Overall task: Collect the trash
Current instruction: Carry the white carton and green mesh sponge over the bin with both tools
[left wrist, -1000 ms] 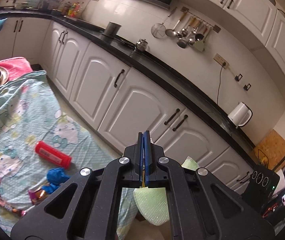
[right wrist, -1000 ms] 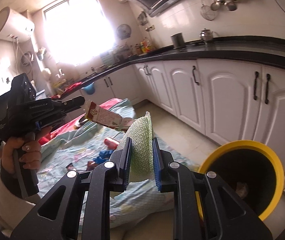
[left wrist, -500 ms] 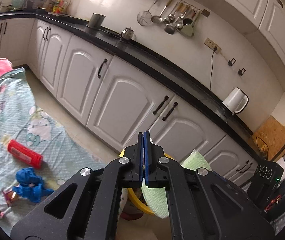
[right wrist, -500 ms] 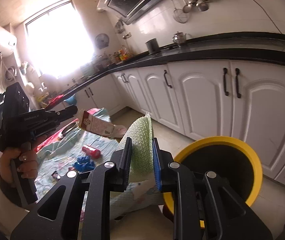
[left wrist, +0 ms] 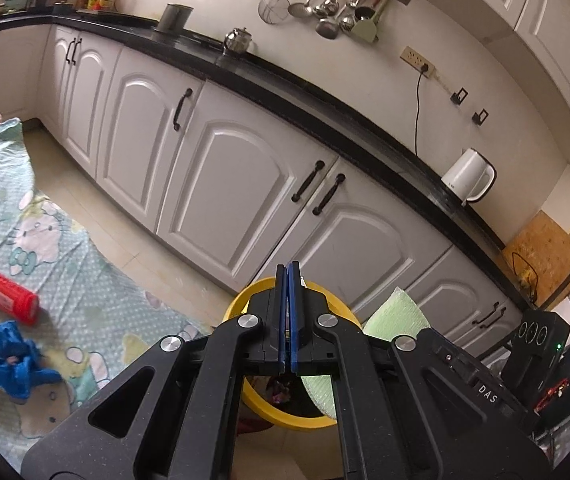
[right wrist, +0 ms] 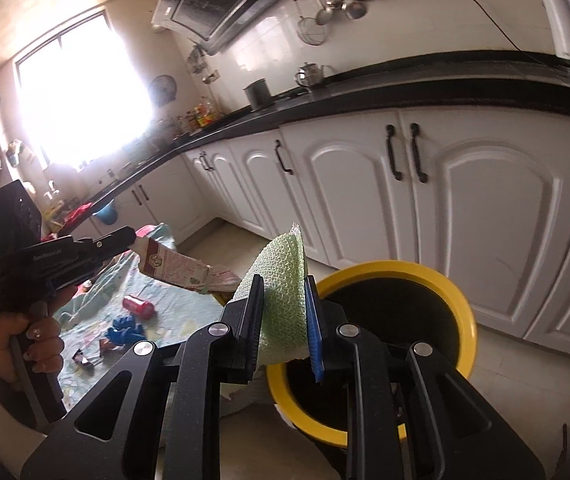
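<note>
My right gripper (right wrist: pixel 283 308) is shut on a green foam net (right wrist: pixel 283 300), just left of the yellow-rimmed black bin (right wrist: pixel 397 272). My left gripper (right wrist: pixel 125 240) is shut on a flattened carton wrapper (right wrist: pixel 177 266), held in the air left of the bin. In the left wrist view the left gripper (left wrist: pixel 288 312) has its jaws pressed together over the bin's rim (left wrist: pixel 237 304); the wrapper is hidden there, and the green net (left wrist: pixel 399 316) shows to the right. A red can (left wrist: pixel 5 294), blue crumpled trash (left wrist: pixel 9 358) and small wrappers (right wrist: pixel 85 356) lie on the cartoon-print cloth (left wrist: pixel 85 280).
White lower cabinets (left wrist: pixel 221 176) with a black countertop (left wrist: pixel 325 100) run behind the bin. A white kettle (left wrist: pixel 469 176) stands on the counter. A black device (left wrist: pixel 537 340) and a wooden board (left wrist: pixel 545 248) stand at the right. Tiled floor (left wrist: pixel 133 252) lies between cloth and cabinets.
Both grippers have moved right, away from the cloth and toward the bin, each still holding its item. The bin has come into the left wrist view and grown larger in the right.
</note>
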